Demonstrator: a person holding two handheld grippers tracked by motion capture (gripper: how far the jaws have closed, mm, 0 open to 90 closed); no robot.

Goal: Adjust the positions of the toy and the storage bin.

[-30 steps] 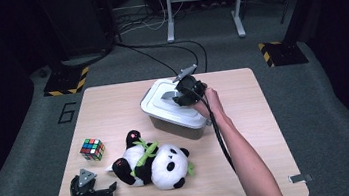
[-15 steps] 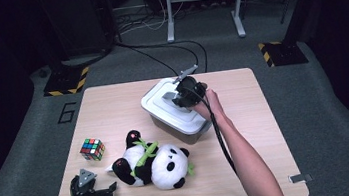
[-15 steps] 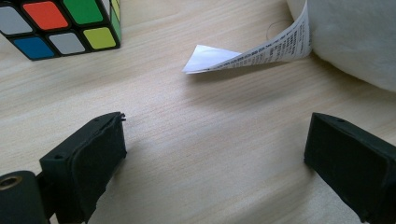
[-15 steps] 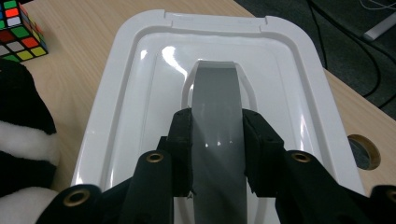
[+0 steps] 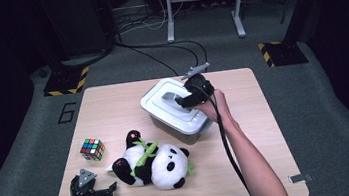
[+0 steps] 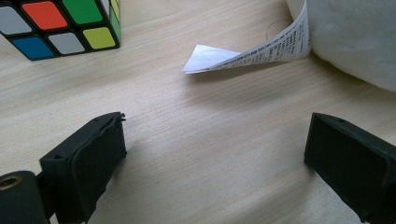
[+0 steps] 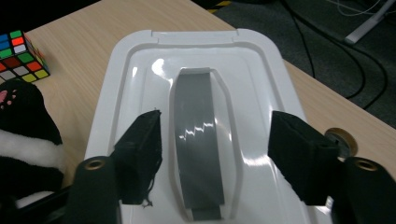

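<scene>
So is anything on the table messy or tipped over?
Only the panda: it lies flopped on its back, its paper tag sticking out onto the table. The box has its lid on, and the cube sits flat.

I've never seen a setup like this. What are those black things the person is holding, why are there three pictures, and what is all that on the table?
A person sits at a wooden table and holds a hand tool in each hand. Each tool ends in two black jaws that pinch, and each carries a small camera. One picture comes from a camera above the table; the other two look along each tool's own jaws.

On the table lie a colourful puzzle cube, a plush panda with a paper tag, and a white lidded box with a grey handle on its lid.

The left gripper rests near the panda, jaws wide open around nothing. The right gripper hovers over the box; its jaws have just been opening and stand either side of the handle, not pressing on it. Nothing is held.
</scene>
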